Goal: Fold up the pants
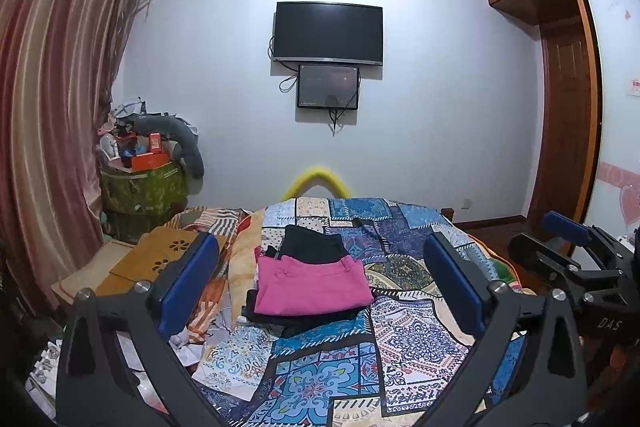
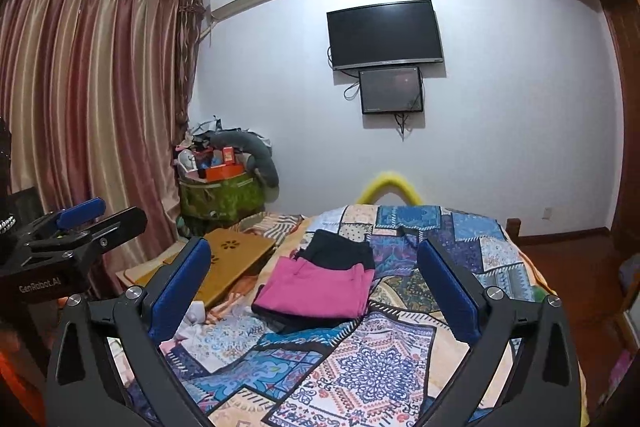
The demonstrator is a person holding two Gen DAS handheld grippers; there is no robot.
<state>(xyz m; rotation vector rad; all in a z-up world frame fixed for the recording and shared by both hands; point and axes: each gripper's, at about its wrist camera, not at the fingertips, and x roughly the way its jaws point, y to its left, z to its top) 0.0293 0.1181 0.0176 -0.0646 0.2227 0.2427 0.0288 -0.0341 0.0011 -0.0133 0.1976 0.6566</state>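
Folded pink pants [image 1: 312, 285] lie on top of a stack of dark folded clothes [image 1: 310, 245] on the patchwork bedspread [image 1: 408, 343]. The same pink pants [image 2: 316, 287] and dark clothes [image 2: 340, 253] show in the right wrist view. My left gripper [image 1: 320, 283] is open and empty, held above the bed in front of the stack. My right gripper [image 2: 314, 285] is open and empty, also held back from the stack. The right gripper shows at the right edge of the left wrist view [image 1: 576, 255]; the left gripper shows at the left edge of the right wrist view [image 2: 76, 227].
A wooden lap desk [image 1: 168, 255] and rumpled bedding [image 1: 224, 267] lie left of the stack. A green box piled with clutter [image 1: 144, 183] stands by the curtain [image 1: 52, 107]. A TV [image 1: 328, 33] hangs on the far wall. A wardrobe [image 1: 568, 75] is at right.
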